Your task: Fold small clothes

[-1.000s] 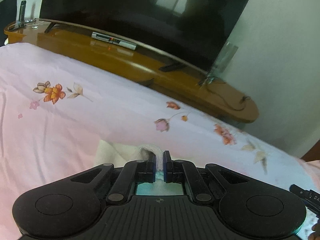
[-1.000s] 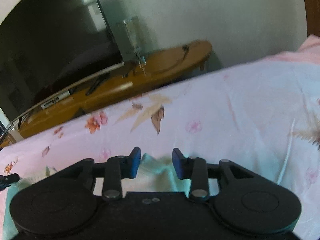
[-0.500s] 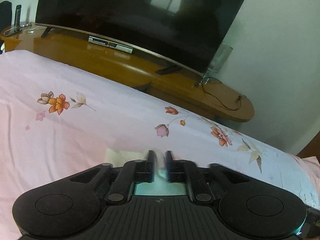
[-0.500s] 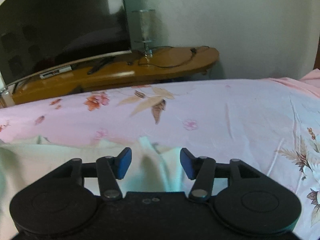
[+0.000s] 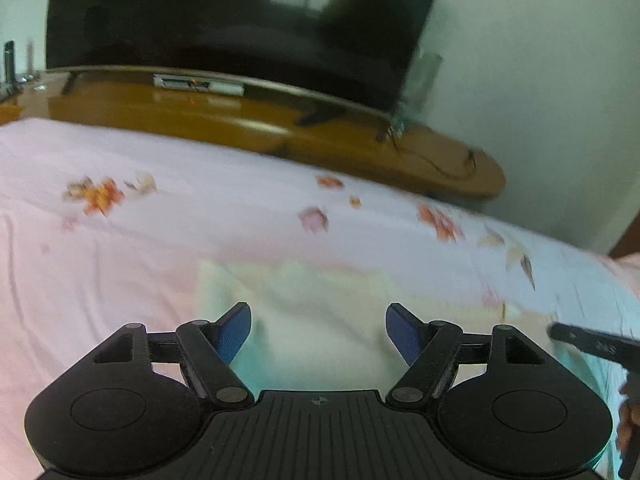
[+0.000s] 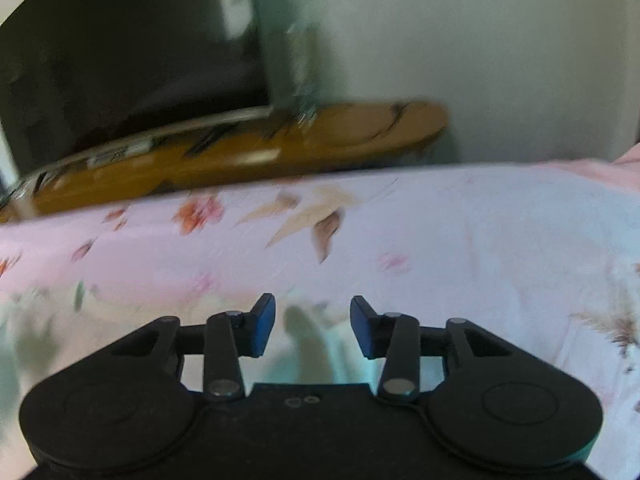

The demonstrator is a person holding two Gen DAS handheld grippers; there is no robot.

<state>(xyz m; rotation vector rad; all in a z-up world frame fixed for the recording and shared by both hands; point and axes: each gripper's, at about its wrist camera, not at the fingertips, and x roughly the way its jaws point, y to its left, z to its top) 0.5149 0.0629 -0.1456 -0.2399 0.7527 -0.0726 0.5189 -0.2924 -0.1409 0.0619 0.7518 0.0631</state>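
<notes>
A: What carried everything?

B: A bed (image 5: pixel 120 272) under a pink floral sheet, with a wooden TV stand (image 5: pixel 280 128) and a dark television (image 5: pixel 224 12) beyond its far edge. On the sheet lay the pale cream garment (image 5: pixel 320 320), spread fairly flat, right in front of both tools.

A: And the tools?

B: The left tool (image 5: pixel 318 332) had just been opening; its blue pads stood wide apart, with cloth lying below them but none pinched. The right tool (image 6: pixel 312 326) had just been closing somewhat, yet a clear gap remained, and a raised ridge of the garment (image 6: pixel 308 336) stood in that gap, untouched as far as the blurred view showed.

A: How would the cloth handle?

B: Probably light, soft and limp, sagging wherever unsupported. An edge or corner, or that raised ridge, looked the best place to pinch, since a flat middle offers little to bite.
</notes>
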